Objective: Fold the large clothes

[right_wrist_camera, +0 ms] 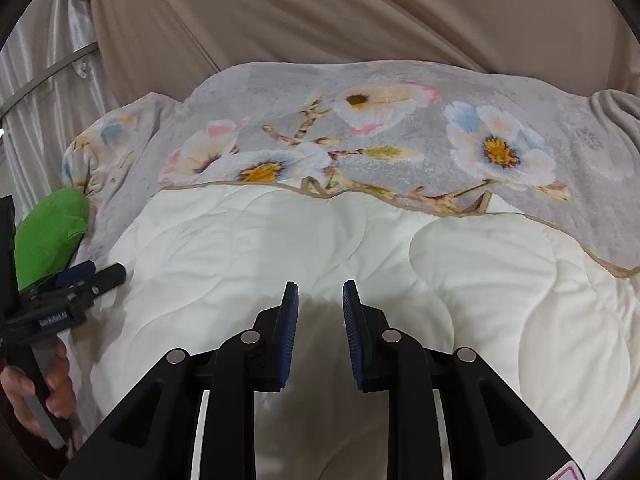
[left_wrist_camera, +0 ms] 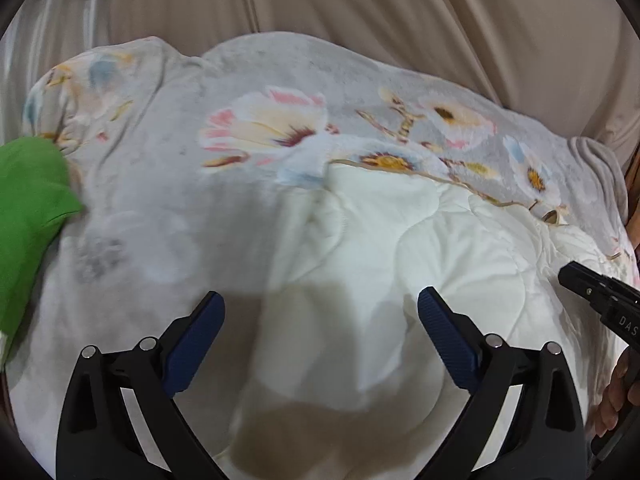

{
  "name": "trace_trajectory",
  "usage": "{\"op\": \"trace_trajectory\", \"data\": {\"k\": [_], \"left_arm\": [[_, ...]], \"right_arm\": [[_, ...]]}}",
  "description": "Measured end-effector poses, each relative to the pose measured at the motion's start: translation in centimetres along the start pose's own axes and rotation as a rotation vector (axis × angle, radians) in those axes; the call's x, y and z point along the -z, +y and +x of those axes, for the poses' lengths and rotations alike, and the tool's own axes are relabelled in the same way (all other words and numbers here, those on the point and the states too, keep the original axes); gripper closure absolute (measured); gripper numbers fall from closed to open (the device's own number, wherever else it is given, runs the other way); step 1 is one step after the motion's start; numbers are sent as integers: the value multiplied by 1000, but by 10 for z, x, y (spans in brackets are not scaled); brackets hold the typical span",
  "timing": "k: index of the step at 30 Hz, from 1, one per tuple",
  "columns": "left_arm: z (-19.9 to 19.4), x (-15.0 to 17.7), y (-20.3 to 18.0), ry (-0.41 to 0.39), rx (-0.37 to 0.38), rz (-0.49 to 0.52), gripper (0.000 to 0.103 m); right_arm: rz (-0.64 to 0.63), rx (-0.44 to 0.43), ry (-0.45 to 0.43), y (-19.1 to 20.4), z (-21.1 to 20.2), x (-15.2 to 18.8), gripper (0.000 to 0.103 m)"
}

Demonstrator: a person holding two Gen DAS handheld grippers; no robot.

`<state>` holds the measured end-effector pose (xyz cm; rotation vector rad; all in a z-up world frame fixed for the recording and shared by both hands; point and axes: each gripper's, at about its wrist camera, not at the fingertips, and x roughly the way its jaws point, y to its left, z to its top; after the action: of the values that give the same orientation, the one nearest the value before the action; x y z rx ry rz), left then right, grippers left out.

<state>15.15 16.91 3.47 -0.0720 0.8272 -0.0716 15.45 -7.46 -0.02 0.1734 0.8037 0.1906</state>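
Note:
A large blanket lies spread out, its grey flowered side [left_wrist_camera: 260,80] facing up at the back. Its white quilted side [left_wrist_camera: 380,232] is turned over on top at the front, with a tan-trimmed edge [right_wrist_camera: 312,190] running across. My left gripper [left_wrist_camera: 320,296] hovers over the white part, jaws wide open, nothing between them. My right gripper [right_wrist_camera: 321,285] also hangs above the white quilted side [right_wrist_camera: 280,232], its blue pads only a narrow gap apart and empty. The right wrist view catches the left gripper [right_wrist_camera: 100,272] at the blanket's left edge. In the left wrist view the right gripper's tip [left_wrist_camera: 568,272] enters from the right.
A green cloth [left_wrist_camera: 28,200] lies at the blanket's left edge, also seen as the green cloth [right_wrist_camera: 48,232] beside the left gripper. Beige curtains [left_wrist_camera: 360,8] hang behind, with shiny white fabric [left_wrist_camera: 52,32] at the far left. A hand [right_wrist_camera: 60,392] grips the left tool's handle.

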Motion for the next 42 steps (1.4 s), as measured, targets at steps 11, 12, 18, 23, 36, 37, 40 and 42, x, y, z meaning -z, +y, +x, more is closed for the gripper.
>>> {"op": "trace_trajectory", "data": {"k": [11, 12, 18, 23, 36, 37, 40, 42], "left_arm": [[-3, 61, 67, 149, 174, -236, 5], [-2, 59, 62, 143, 189, -228, 5], [6, 48, 26, 141, 235, -178, 15], [-27, 38, 20, 52, 200, -146, 73], [-159, 2, -93, -258, 452, 89, 86], [-164, 1, -112, -270, 491, 130, 86], [-168, -1, -172, -270, 577, 241, 87], [-162, 1, -202, -239, 615, 289, 88]], "right_arm": [[-23, -12, 38, 10, 15, 39, 82], [-22, -14, 36, 10, 15, 40, 82], [77, -90, -21, -8, -17, 40, 82], [97, -48, -48, -26, -59, 61, 81], [119, -61, 15, -41, -25, 84, 101], [132, -74, 13, -43, -26, 85, 101], [195, -155, -11, -54, -36, 89, 101], [241, -202, -52, -61, -55, 98, 101]]}}
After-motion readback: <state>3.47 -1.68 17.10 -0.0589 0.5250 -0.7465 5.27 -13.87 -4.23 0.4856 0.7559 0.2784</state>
